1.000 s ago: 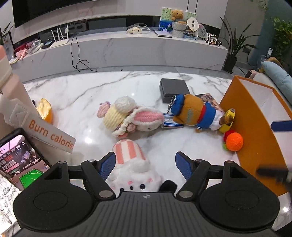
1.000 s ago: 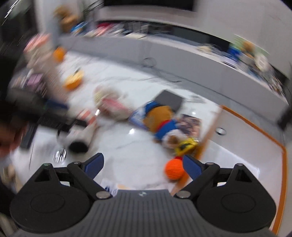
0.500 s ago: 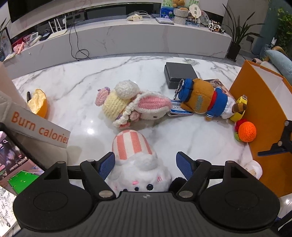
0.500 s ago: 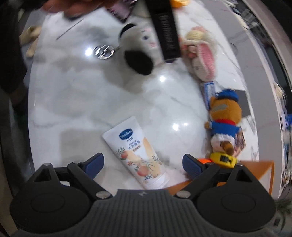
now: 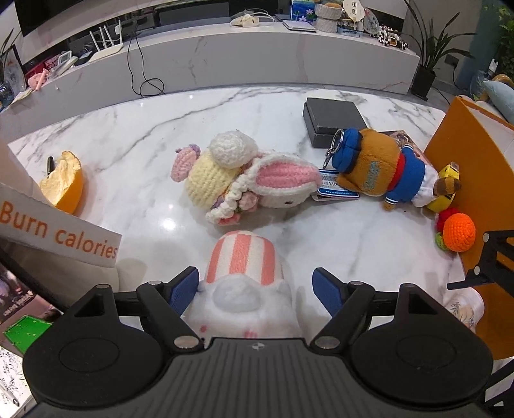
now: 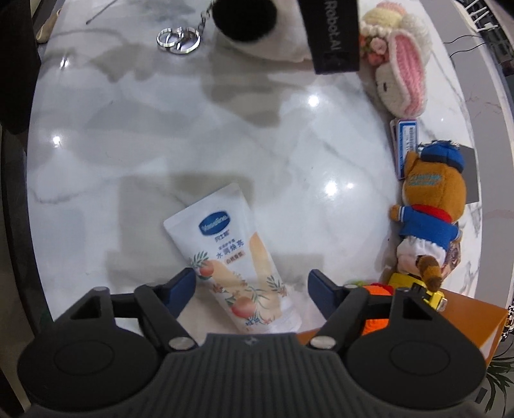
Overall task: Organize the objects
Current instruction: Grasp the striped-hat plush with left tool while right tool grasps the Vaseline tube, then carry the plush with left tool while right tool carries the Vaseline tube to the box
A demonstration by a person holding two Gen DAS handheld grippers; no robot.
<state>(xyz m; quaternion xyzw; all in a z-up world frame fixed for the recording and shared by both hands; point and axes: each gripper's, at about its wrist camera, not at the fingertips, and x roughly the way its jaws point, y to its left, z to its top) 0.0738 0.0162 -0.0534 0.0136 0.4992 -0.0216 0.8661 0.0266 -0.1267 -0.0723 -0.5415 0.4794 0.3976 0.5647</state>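
In the left wrist view my left gripper (image 5: 255, 287) is open around a white plush with a pink-striped hat (image 5: 242, 267); the left pad touches it, the right stands apart. Beyond lie a crochet bunny (image 5: 244, 181), a brown bear in blue (image 5: 382, 168) and an orange crochet ball (image 5: 457, 232) beside the orange box (image 5: 472, 180). In the right wrist view my right gripper (image 6: 252, 287) is open over a white Vaseline tube (image 6: 231, 260) lying on the marble table (image 6: 160, 135). The bear (image 6: 427, 205) and bunny (image 6: 401, 74) lie to the right.
A dark grey box (image 5: 334, 120) lies behind the bear. A white "Burn calories" box (image 5: 48, 225) and an orange foam piece (image 5: 64, 183) stand at the left. A key ring (image 6: 178, 38) and the plush's black pompom (image 6: 245, 17) lie at the top of the right wrist view.
My left gripper moved forward and down so the striped plush sits deeper between its fingers. My right gripper swung down over the table and closed in on the Vaseline tube.
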